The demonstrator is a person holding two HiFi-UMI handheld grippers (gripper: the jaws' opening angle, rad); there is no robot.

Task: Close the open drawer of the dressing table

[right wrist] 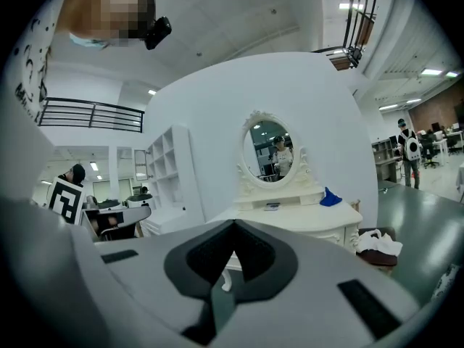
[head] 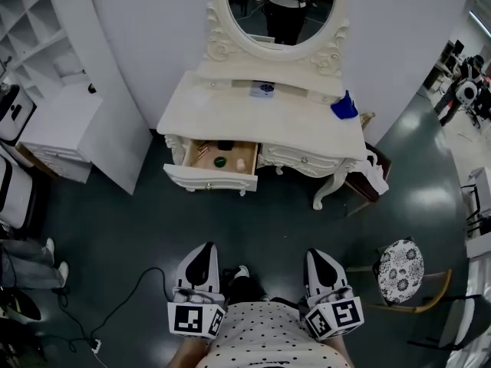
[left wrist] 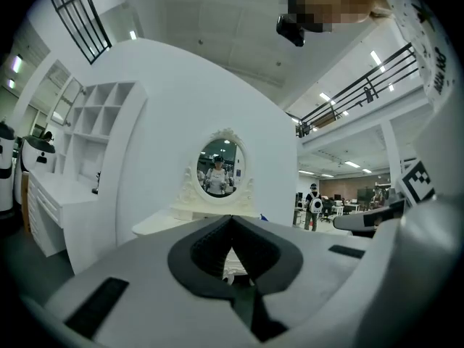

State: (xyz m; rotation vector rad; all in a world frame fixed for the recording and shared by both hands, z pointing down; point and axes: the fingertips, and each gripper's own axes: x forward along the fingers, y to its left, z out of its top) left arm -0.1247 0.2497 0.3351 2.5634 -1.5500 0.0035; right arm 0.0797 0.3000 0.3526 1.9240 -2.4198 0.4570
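We keep left gripper (head: 205, 247) and right gripper (head: 316, 253) fully closed and empty, since a push needs no grasp; both are well short of the dressing table (head: 304, 159). The drawer (head: 212, 178) is pulled out under the tabletop (head: 261, 121) on its left side, front facing near, long axis left-right

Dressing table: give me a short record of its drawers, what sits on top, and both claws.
dressing table: cream, carved legs, against the white wall
oval mirror: upright at the back of the top
left drawer: pulled out, small items inside
right drawer: closed
blue object: on the top, near its right edge
small blue-and-white item: on the ledge below the mirror
left claw: shut, empty, well short of the table
right claw: shut, empty, well short of the table
task status: drawer not yet closed
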